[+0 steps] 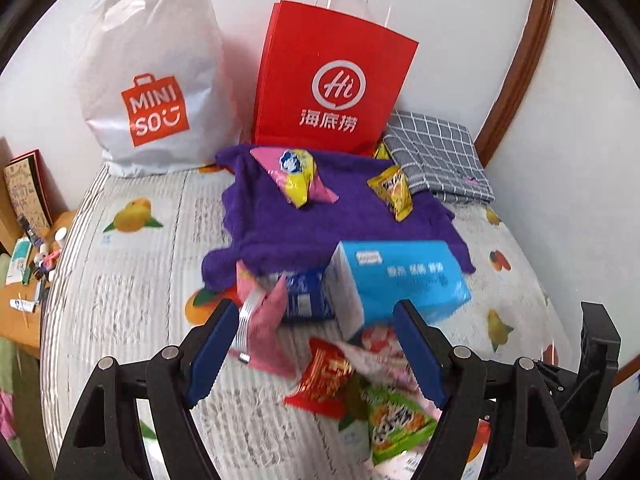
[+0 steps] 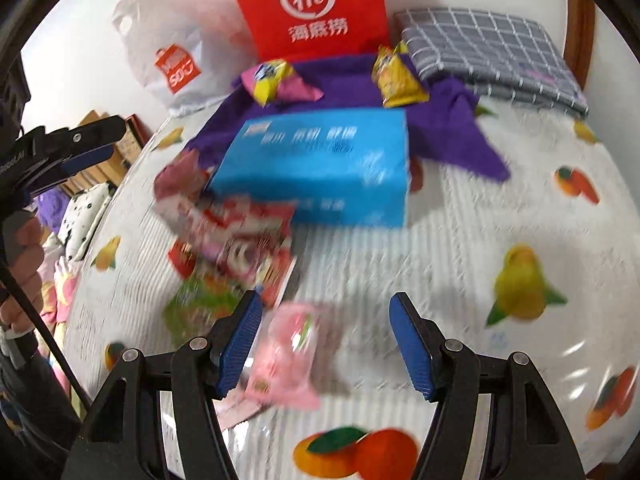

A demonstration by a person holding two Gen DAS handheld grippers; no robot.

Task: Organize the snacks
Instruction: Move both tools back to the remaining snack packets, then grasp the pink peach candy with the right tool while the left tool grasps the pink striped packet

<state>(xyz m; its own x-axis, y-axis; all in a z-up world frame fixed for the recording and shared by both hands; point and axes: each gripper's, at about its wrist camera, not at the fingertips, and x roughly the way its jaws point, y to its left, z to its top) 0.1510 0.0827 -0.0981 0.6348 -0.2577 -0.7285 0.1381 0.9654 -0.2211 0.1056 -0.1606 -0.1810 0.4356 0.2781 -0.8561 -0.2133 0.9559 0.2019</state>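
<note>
The blue box (image 2: 320, 168) lay on the bed (image 2: 460, 264) at the purple cloth's (image 1: 288, 216) near edge, snack packets (image 2: 236, 240) piled against its left side. Behind stood the red bag (image 1: 328, 76) and white bag (image 1: 152, 76). Both the left gripper (image 1: 316, 344) and right gripper (image 2: 326, 340) had jaws wide apart, empty. Bare bedsheet was free right of the box.

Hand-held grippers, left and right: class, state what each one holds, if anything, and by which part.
Neither holds anything. The left hand-held gripper and the right hand-held gripper are both open above loose snack packets, with blue pads touching nothing firmly.
</note>
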